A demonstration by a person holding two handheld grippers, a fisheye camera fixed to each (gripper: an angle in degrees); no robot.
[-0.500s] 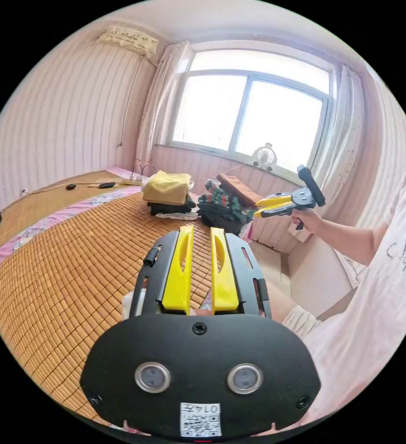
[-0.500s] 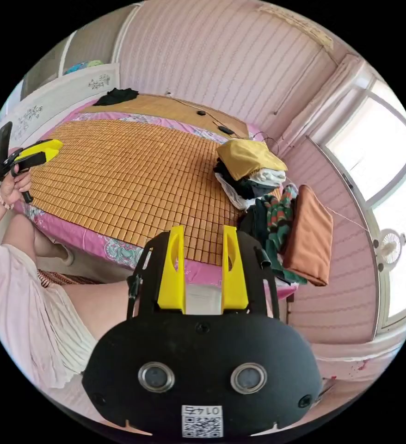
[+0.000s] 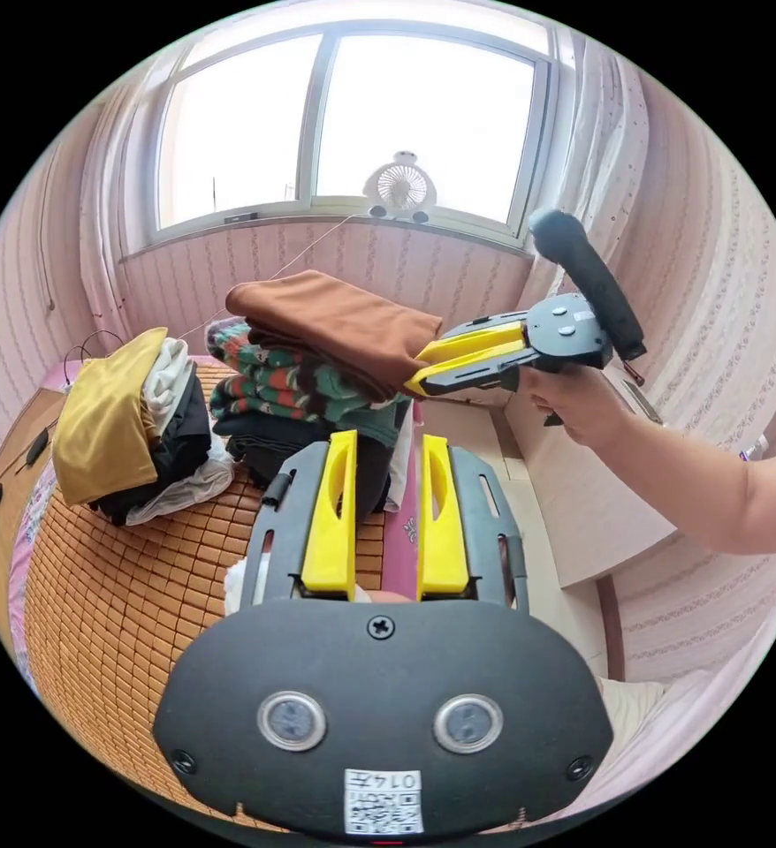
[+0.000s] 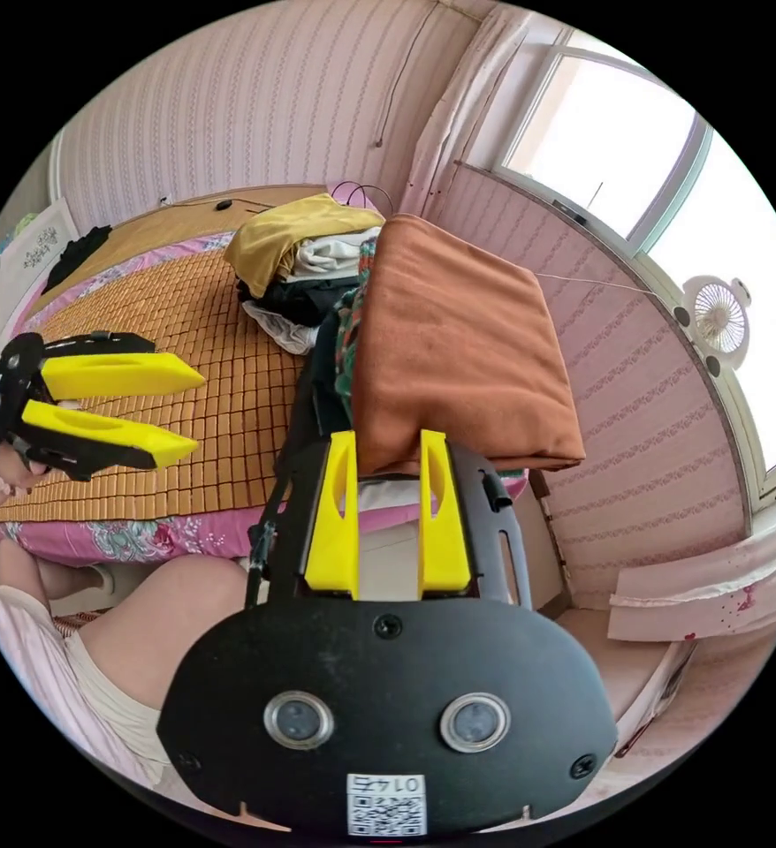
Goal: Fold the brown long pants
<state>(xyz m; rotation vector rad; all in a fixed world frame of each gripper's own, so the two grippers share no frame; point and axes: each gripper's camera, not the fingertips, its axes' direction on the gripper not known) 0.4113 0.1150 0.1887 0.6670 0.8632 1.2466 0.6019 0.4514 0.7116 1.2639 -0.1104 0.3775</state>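
The brown long pants (image 4: 459, 353) lie folded flat on top of a stack of clothes at the edge of the bed, resting on a green-and-red patterned garment (image 3: 291, 389) with dark clothes beneath. The right gripper (image 4: 386, 459) is much the nearer tool: its parted jaws straddle the near short edge of the brown bundle, whose long axis runs straight away from them, and nothing is pinched yet. Whether a jaw already touches the cloth is hard to make out. The left gripper (image 3: 386, 481) hangs open over the bamboo mat (image 3: 114, 601), short of the stack. A yellow-topped pile (image 3: 110, 415) stands just beside it; the lower layers are hidden.
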